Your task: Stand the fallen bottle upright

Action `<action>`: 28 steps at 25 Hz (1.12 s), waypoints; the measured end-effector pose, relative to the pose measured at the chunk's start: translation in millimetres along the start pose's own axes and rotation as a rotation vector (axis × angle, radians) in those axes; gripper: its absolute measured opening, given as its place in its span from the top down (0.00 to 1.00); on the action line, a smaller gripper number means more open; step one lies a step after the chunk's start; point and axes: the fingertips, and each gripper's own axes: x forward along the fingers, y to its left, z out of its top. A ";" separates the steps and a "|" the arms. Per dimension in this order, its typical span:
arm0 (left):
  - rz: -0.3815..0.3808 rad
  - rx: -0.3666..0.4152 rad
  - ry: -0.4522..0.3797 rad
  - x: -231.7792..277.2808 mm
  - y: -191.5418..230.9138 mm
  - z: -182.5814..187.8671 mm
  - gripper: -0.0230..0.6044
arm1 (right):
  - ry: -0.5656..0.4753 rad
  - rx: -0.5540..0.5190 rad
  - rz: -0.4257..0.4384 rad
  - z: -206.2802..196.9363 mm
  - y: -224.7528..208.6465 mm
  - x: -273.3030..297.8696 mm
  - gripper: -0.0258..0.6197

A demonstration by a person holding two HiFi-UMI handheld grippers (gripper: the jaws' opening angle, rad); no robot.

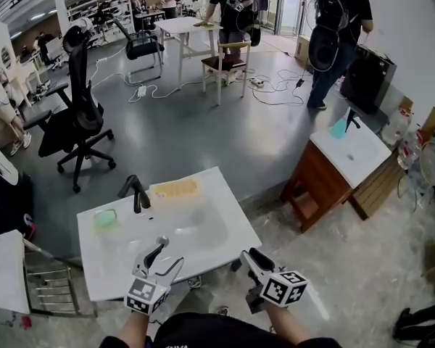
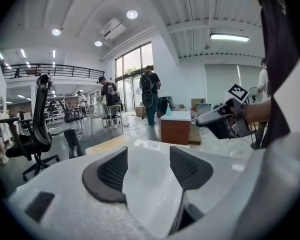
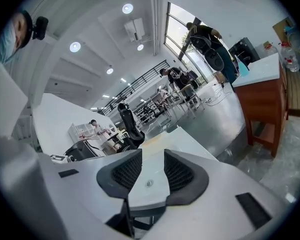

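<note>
Left gripper (image 1: 164, 257) and right gripper (image 1: 252, 257) both spread and empty at sink (image 1: 109, 263) front edge; no bottle discernible, task apparently unstarted.

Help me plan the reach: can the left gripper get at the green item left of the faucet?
Probably yes. The left gripper hangs open over the sink's near edge, only bare white top lies between it and the green item, and the faucet stands farther back.
</note>
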 end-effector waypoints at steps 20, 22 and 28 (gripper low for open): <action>0.070 0.012 0.132 97.5 96.8 -41.2 0.53 | 0.052 0.223 -0.030 24.3 -58.9 180.7 0.77; 0.077 0.001 0.143 99.5 103.0 -47.6 0.53 | 0.051 0.254 -0.031 27.6 -64.7 196.4 0.77; 0.087 -0.010 0.164 108.8 116.4 -55.5 0.53 | 0.055 0.347 -0.021 36.0 -76.2 238.1 0.74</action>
